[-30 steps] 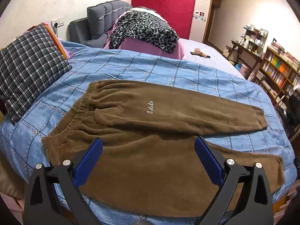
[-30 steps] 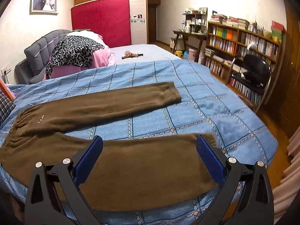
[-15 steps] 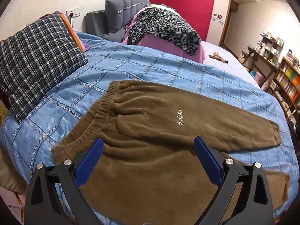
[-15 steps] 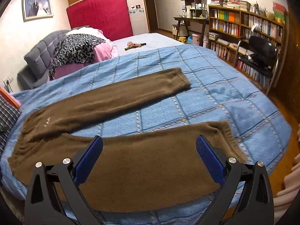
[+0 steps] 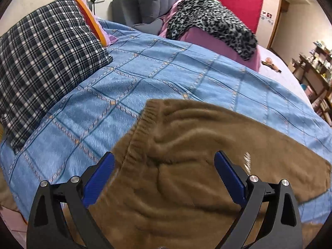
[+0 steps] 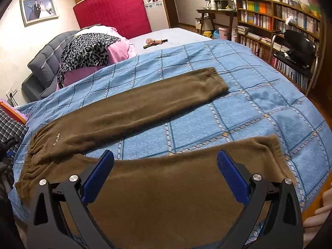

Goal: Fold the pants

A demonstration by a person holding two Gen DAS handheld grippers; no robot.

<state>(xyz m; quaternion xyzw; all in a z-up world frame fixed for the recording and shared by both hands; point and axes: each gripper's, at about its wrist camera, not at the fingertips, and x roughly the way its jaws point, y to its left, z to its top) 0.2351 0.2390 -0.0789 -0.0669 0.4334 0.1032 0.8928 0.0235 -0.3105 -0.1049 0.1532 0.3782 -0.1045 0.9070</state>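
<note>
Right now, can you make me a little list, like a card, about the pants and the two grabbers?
pants: brown pants, spread flat on the blue bedspread, legs apart
waistband: elastic edge, near the plaid pillow
left gripper: open, over the waist end
right gripper: open, over the near leg
folded yet: no

Embroidered lettering [image 5: 247,161] on the pants [image 5: 186,186] is motion-blurred and illegible; the near pant leg [image 6: 176,197] is cut off by the lower edge.
</note>
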